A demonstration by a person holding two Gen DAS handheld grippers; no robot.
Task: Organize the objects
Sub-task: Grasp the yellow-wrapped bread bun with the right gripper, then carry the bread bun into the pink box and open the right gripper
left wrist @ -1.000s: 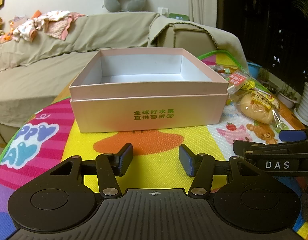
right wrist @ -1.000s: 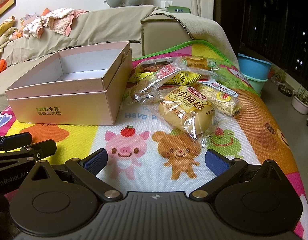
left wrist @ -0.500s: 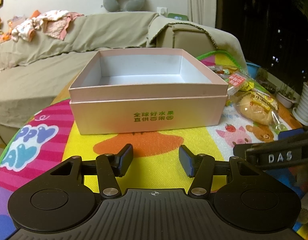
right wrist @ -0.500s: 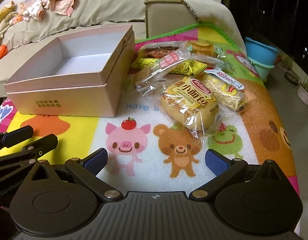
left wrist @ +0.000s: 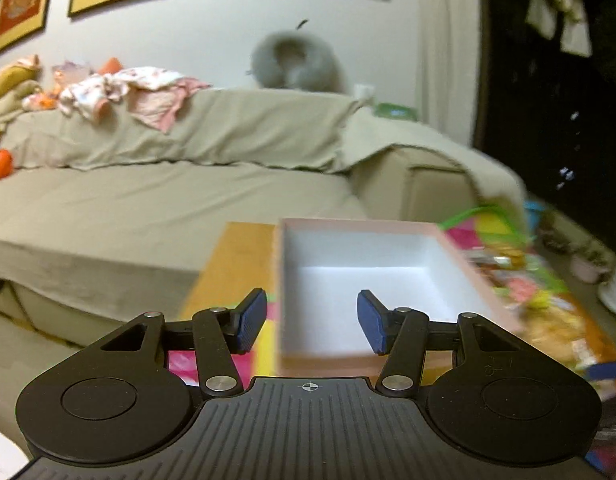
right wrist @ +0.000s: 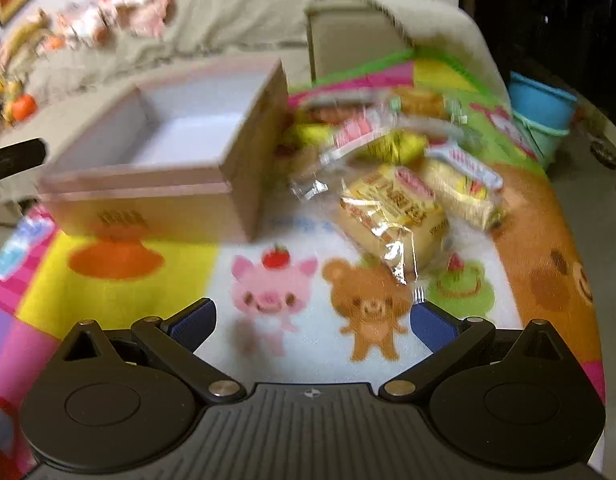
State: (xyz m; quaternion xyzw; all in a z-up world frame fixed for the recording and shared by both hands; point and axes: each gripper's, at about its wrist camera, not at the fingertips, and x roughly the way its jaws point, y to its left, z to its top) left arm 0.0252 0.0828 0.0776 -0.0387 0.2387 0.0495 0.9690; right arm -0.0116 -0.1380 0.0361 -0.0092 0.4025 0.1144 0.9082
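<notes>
2 grippers, both empty. Left gripper has its blue pads partly apart w/ nothing between them; it looks down over the near left corner of the pink box. Right gripper has its pads wide apart, also holding nothing, and points down at the play mat just in front of the snack bags.

Box sits open, white inside, nothing in it, prob. so snacks can drop straight in. Snack bags lie in a heap on the mat right beside the box's right wall, close enough for a short carry. Nearest one is a bread bag, its crinkly end pointing at the right gripper.

My guess: no snack is packed yet, and the right one is wide so it can fit around that fat bread bag. Pics are blurry, so small labels can't be read.
</notes>
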